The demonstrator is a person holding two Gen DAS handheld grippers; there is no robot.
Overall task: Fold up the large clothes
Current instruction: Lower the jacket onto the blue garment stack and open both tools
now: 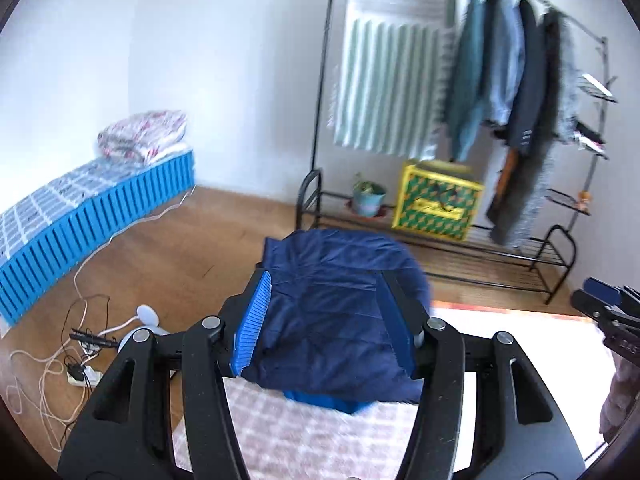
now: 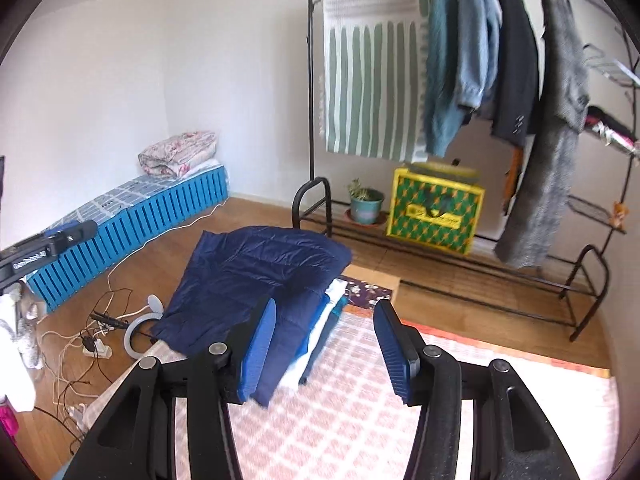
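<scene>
A navy quilted jacket (image 1: 336, 304) (image 2: 248, 272) lies folded on top of a stack of folded clothes (image 2: 330, 316), at the far left end of a pink checked mat (image 2: 360, 400). In the left wrist view my left gripper (image 1: 326, 292) hovers above the jacket, its jaws apart with nothing between the blue pads (image 1: 252, 320). My right gripper (image 2: 326, 312) hangs open and empty just right of the stack. Each gripper shows at the edge of the other's view: the right gripper (image 1: 604, 308) and the left gripper (image 2: 52, 240).
A black clothes rack (image 2: 310, 80) with hanging coats and a striped towel (image 2: 368, 88) stands against the far wall. A yellow-green box (image 2: 436, 212) and a potted plant (image 2: 366, 204) sit on its lower shelf. At the left are a blue slatted bed (image 1: 92, 224) and loose cables (image 1: 76, 344) on the wood floor.
</scene>
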